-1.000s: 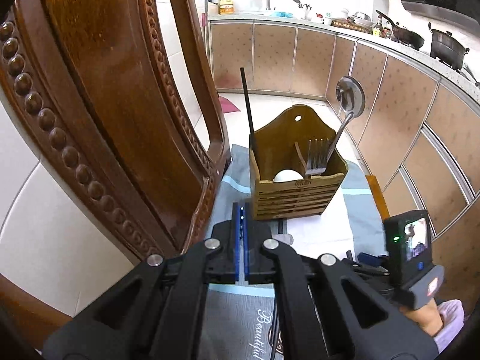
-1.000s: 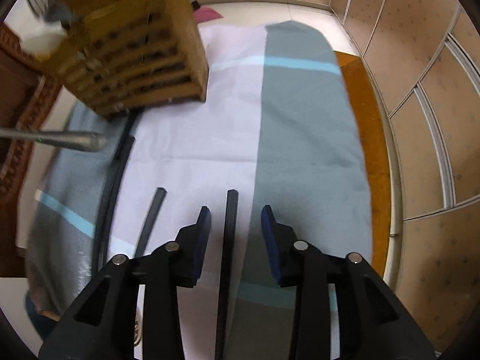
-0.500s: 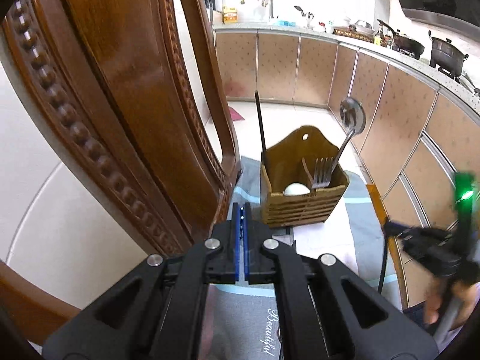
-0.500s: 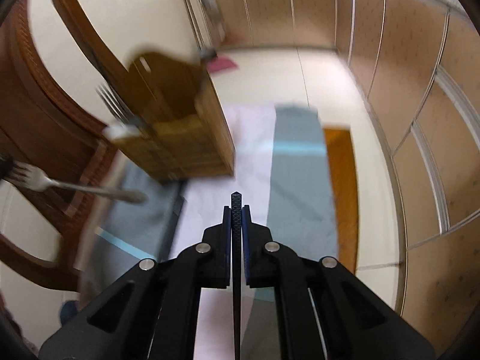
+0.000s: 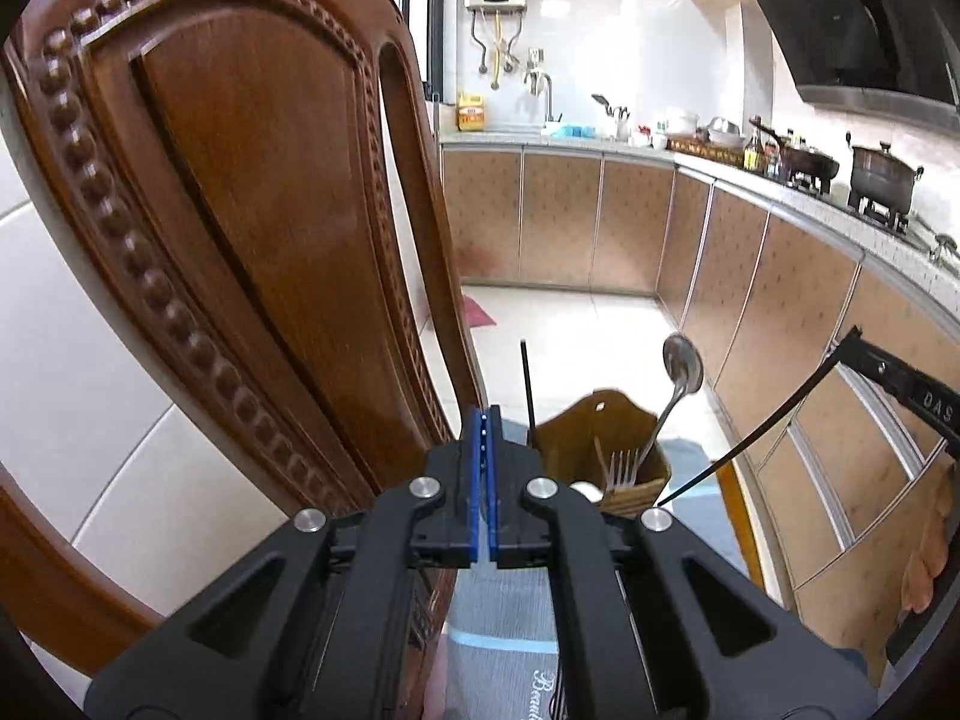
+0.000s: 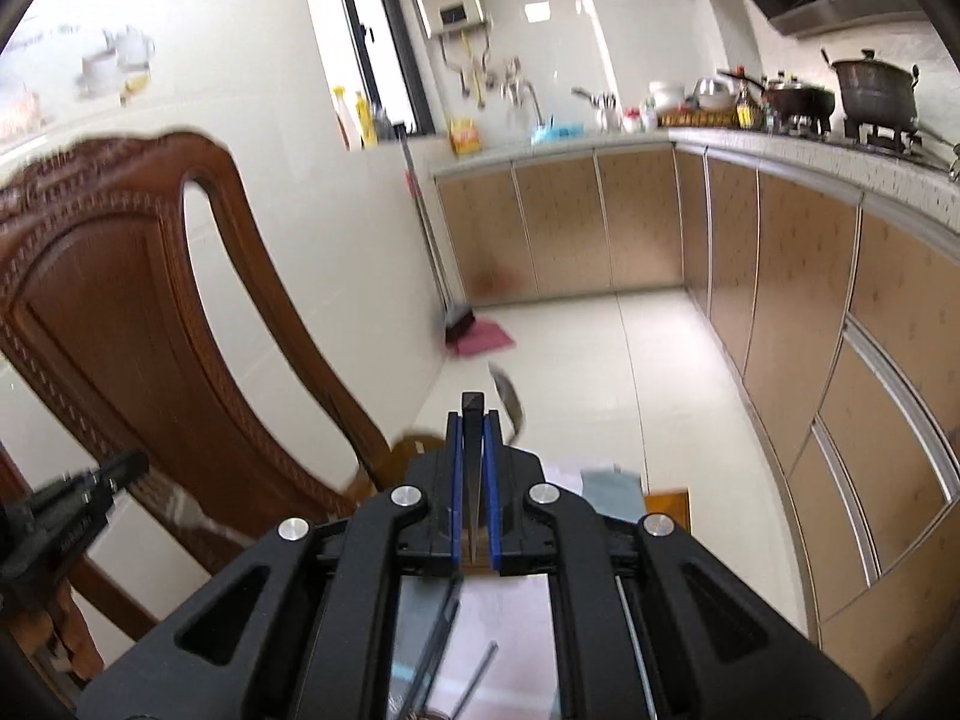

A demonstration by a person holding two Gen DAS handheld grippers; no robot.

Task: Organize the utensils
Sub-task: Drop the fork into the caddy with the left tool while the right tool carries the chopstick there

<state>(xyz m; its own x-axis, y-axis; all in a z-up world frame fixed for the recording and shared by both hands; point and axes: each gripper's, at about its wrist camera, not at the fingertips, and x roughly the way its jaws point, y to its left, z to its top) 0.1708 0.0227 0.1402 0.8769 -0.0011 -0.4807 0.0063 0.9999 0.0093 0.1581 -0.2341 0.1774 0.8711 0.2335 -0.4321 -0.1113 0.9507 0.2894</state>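
A wooden utensil holder [image 5: 606, 456] stands on a grey and white cloth [image 5: 510, 636]. It holds a fork [image 5: 621, 471], a steel ladle [image 5: 681, 369], a black chopstick [image 5: 528, 384] and a white spoon [image 5: 582, 487]. My left gripper [image 5: 485, 420] is shut and looks empty, raised near the holder's left. My right gripper [image 6: 473, 426] is shut on a black chopstick [image 6: 473, 414], lifted high. In the left wrist view that chopstick [image 5: 756, 435] slants down from the right gripper [image 5: 864, 348] toward the holder. More dark sticks [image 6: 447, 636] lie on the cloth [image 6: 522, 618] below.
A carved wooden chair back [image 5: 252, 228] rises close on the left, also in the right wrist view [image 6: 138, 300]. Kitchen cabinets [image 5: 780, 300] and a counter with pots [image 5: 882, 186] run along the right. A broom [image 6: 459, 324] leans by the wall.
The right gripper shut on a black chopstick on the cloth and lifted it high, tilting upward. The left gripper rose and pulled back from the holder, staying shut.
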